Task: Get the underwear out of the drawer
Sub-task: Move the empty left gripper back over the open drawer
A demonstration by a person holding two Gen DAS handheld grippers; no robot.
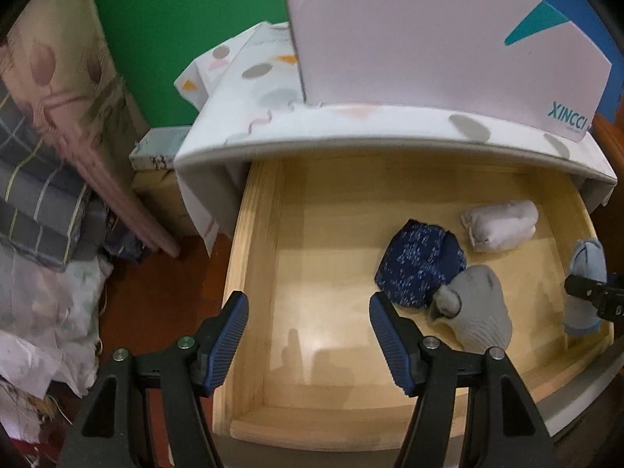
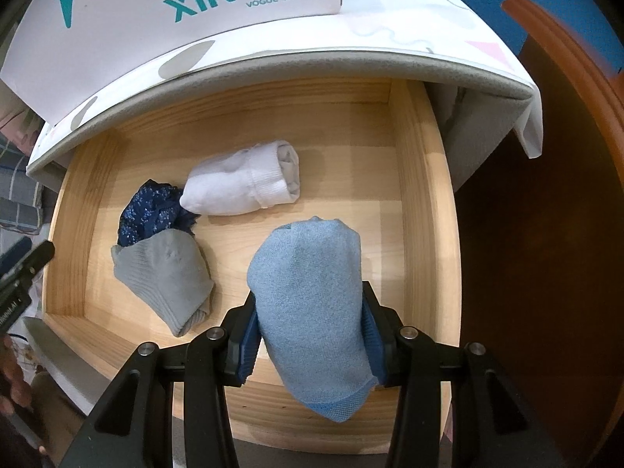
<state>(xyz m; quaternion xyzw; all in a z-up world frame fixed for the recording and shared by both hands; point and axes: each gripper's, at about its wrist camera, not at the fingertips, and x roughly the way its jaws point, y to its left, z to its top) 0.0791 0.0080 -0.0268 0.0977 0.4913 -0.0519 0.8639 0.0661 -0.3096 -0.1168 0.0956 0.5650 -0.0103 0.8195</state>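
Observation:
A pale wooden drawer [image 1: 253,273] [image 2: 425,202] stands pulled open. On its floor lie a dark blue speckled bundle [image 1: 421,265] [image 2: 156,210], a grey knit bundle [image 1: 475,308] [image 2: 167,273] and a white rolled bundle [image 1: 499,224] [image 2: 241,183]. My right gripper [image 2: 310,296] is shut on a light blue knit bundle [image 2: 304,265] [image 1: 585,284], held just above the drawer's right front corner. My left gripper [image 1: 308,312] is open above the bare left half of the drawer, with nothing between its fingers. The blue and grey bundles lie just to its right.
A white XINCCI shoe box [image 1: 429,39] [image 2: 156,7] sits on the cabinet top, which a patterned cloth [image 1: 273,109] covers and which overhangs the drawer's back. Folded fabrics [image 1: 39,195] pile up at the left. A brown wooden panel [image 2: 546,234] stands to the right.

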